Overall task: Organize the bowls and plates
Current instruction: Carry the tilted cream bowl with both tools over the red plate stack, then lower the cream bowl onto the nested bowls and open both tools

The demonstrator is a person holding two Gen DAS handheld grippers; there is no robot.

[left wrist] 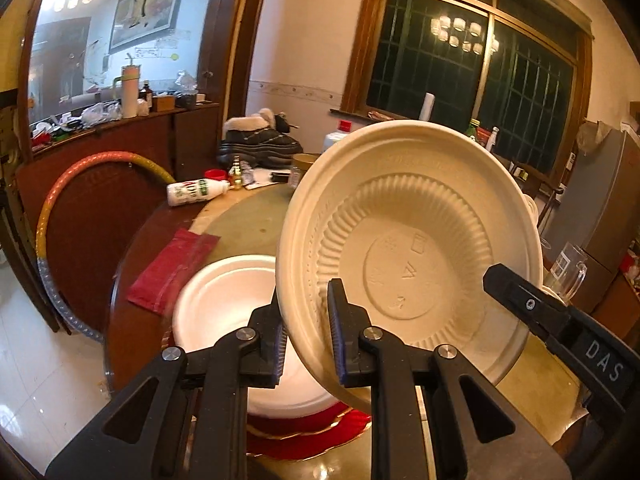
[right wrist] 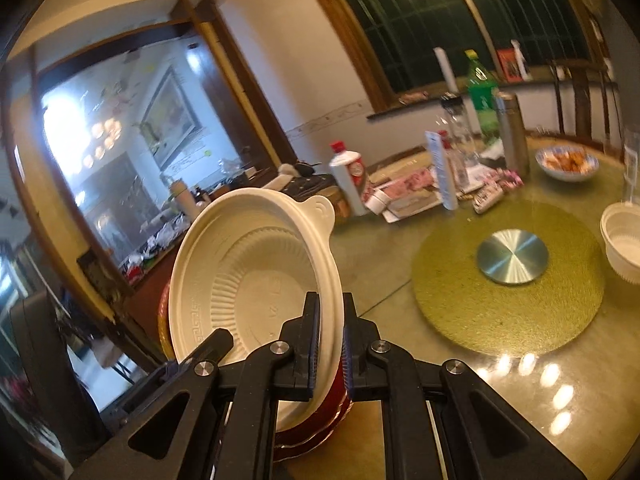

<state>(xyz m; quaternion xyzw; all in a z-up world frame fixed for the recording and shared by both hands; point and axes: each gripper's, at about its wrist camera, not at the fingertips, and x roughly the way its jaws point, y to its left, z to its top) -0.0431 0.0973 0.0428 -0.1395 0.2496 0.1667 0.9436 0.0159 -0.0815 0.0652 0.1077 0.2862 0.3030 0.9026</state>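
A cream disposable bowl (left wrist: 412,240) is held tilted on edge above the table, its ribbed underside facing the left wrist view. My left gripper (left wrist: 306,336) is shut on its lower left rim. My right gripper (right wrist: 330,352) is shut on the opposite rim of the same bowl (right wrist: 248,280); its finger (left wrist: 520,300) shows at the right of the left wrist view. Below lies a white foam bowl (left wrist: 232,304) on a stack of red gold-edged plates (left wrist: 312,436), which also shows in the right wrist view (right wrist: 320,428). Another stack of white bowls (right wrist: 624,244) sits at the table's right.
The round table carries a green turntable mat (right wrist: 508,280) with a metal disc (right wrist: 512,256), bottles (right wrist: 482,96), a food bowl (right wrist: 566,162), packets and a liquor bottle (right wrist: 348,176). A red pouch (left wrist: 172,268), a white bottle (left wrist: 196,192) and shoes (left wrist: 260,140) lie at the far left.
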